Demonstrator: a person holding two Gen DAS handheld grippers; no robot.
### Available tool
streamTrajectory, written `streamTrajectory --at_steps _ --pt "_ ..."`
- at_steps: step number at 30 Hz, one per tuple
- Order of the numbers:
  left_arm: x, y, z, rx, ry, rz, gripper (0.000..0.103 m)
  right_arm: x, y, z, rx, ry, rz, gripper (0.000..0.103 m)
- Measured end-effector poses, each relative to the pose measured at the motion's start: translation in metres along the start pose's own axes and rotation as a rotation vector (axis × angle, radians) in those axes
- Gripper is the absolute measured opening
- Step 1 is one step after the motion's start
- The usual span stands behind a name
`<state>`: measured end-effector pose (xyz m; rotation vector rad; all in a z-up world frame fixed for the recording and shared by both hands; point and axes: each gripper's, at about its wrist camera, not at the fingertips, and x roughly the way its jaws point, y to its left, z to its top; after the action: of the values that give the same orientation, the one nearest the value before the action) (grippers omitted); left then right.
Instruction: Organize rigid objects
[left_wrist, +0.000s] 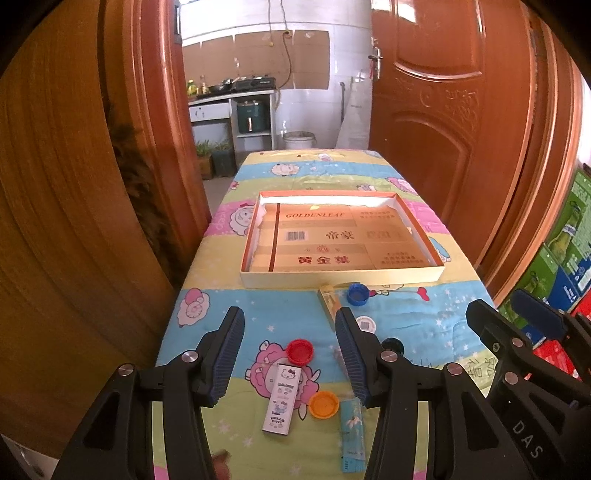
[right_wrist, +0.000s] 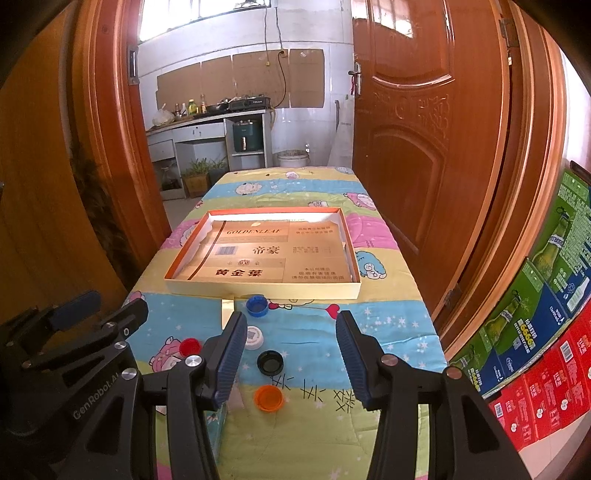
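Note:
A shallow cardboard tray (left_wrist: 255, 278) (right_wrist: 266, 289) sits mid-table with flattened gold cartons lining it. In front lie bottle caps: blue (left_wrist: 357, 293) (right_wrist: 257, 305), red (left_wrist: 300, 352) (right_wrist: 190, 347), orange (left_wrist: 324, 404) (right_wrist: 269, 398), black (right_wrist: 270, 362) and white (right_wrist: 253, 336). A white Hello Kitty box (left_wrist: 281, 398), a gold box (left_wrist: 330, 300) and a pale blue box (left_wrist: 352, 435) lie among them. My left gripper (left_wrist: 290, 350) is open and empty above the red cap. My right gripper (right_wrist: 291, 354) is open and empty above the black cap.
The table wears a cartoon-print cloth (right_wrist: 388, 325). An open wooden door (right_wrist: 424, 147) stands at the right, a door frame (left_wrist: 155, 147) at the left. Stacked beer cartons (right_wrist: 546, 314) stand to the right of the table. A kitchen lies beyond.

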<state>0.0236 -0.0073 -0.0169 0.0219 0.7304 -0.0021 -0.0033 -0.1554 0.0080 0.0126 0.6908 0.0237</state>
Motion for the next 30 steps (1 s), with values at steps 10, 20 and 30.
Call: streamTrajectory --at_steps 10,20,30 --pt "0.004 0.001 -0.001 -0.007 0.003 -0.019 0.053 0.005 -0.001 -0.003 0.001 0.008 0.002 0.05" --pt "0.002 0.007 -0.001 -0.029 -0.014 -0.025 0.053 0.005 0.0 -0.002 0.004 0.014 0.004 0.05" --pt "0.007 0.01 -0.002 -0.038 0.0 -0.008 0.053 0.006 0.002 -0.002 0.006 0.015 0.005 0.05"
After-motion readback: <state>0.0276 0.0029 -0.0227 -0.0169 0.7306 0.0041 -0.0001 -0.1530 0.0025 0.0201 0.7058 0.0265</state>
